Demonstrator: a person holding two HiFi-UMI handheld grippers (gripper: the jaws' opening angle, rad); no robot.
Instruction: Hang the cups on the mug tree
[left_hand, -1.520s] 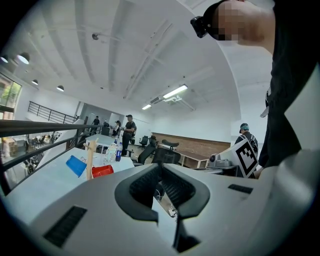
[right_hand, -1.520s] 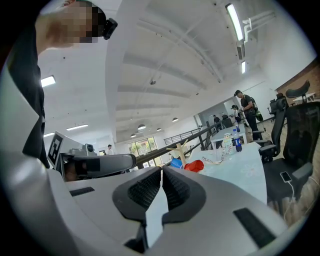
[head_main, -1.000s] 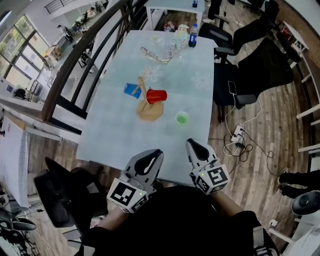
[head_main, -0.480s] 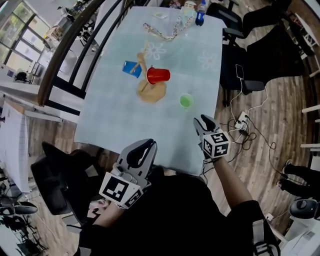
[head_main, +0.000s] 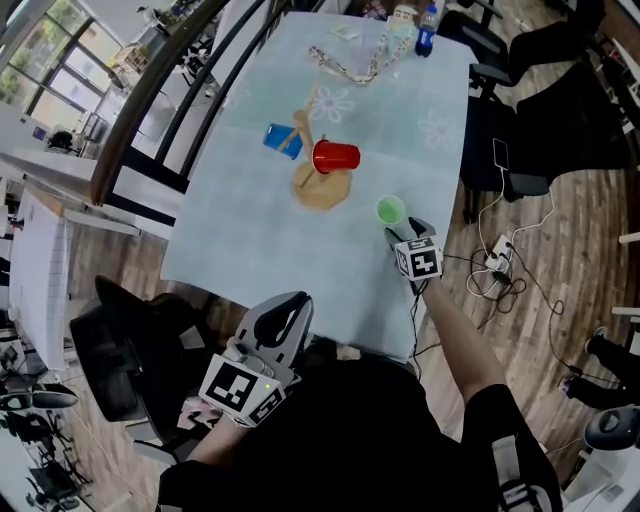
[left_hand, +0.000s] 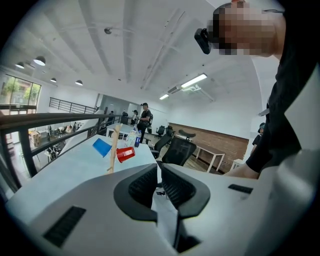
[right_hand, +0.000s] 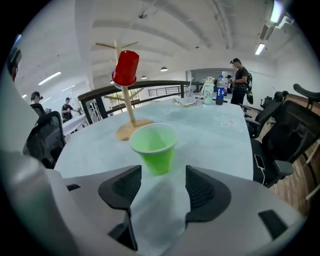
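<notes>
Opening just now, my right gripper (right_hand: 161, 181) has its jaws spread wide with nothing between them. Green cup (right_hand: 152, 144) stands upright just past the tips, untouched. Mug tree (right_hand: 130, 106) with red cup (right_hand: 125, 68) stands behind it. Left gripper (left_hand: 159, 172) clenched, empty.

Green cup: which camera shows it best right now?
The right gripper view: the green cup stands upright and untouched, close up, just beyond the right gripper, whose jaws have just been opening. The head view shows it small, from above; the left gripper view does not show it.
</notes>
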